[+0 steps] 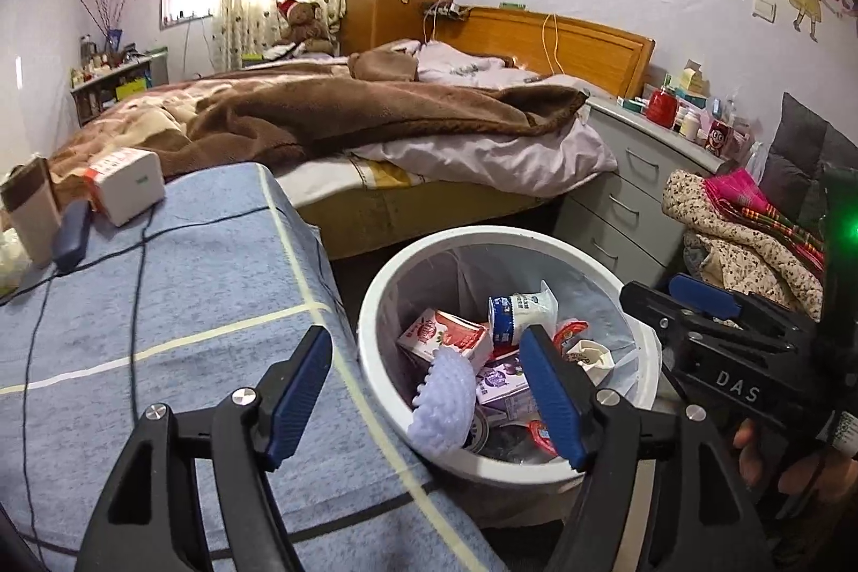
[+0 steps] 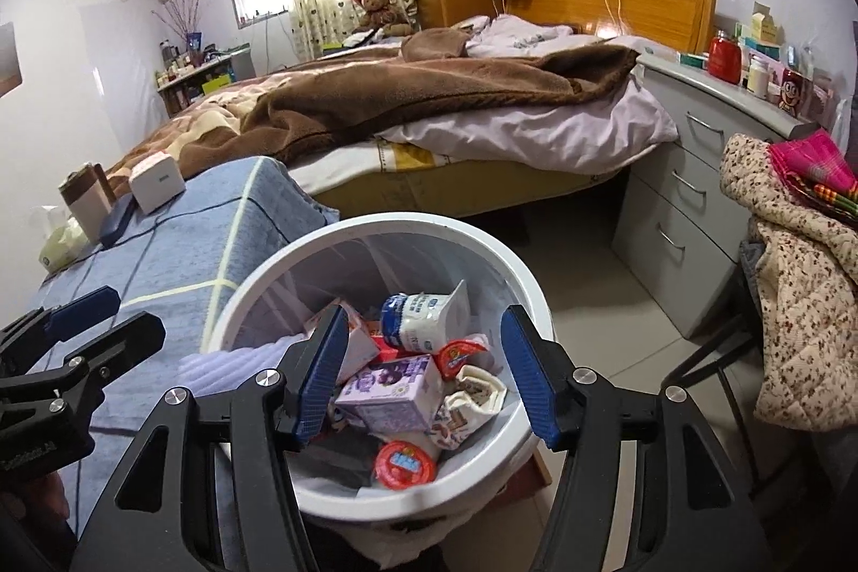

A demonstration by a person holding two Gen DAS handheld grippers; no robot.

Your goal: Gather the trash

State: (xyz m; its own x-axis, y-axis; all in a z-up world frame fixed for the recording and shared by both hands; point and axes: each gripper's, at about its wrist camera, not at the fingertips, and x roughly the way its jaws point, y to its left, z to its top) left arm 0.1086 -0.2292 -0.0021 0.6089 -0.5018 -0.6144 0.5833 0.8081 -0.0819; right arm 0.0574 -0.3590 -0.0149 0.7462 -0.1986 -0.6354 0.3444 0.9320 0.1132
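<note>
Both jaws stand wide and empty over the bin (image 2: 515,266); leftover clutter (image 1: 123,186) lies up-left on the table's far edge, nearer the left gripper (image 1: 429,395) than the right gripper (image 2: 423,373).

Bed (image 2: 429,100), teddy bear (image 2: 382,9), grey drawers (image 2: 692,197)

At the left of the frame, the blue checked surface (image 1: 177,304) carries a white box (image 1: 131,186), a dark blue case (image 1: 72,234) and black cables (image 1: 139,282). The white bin (image 2: 515,282) stands on the tiled floor (image 2: 616,304).
</note>
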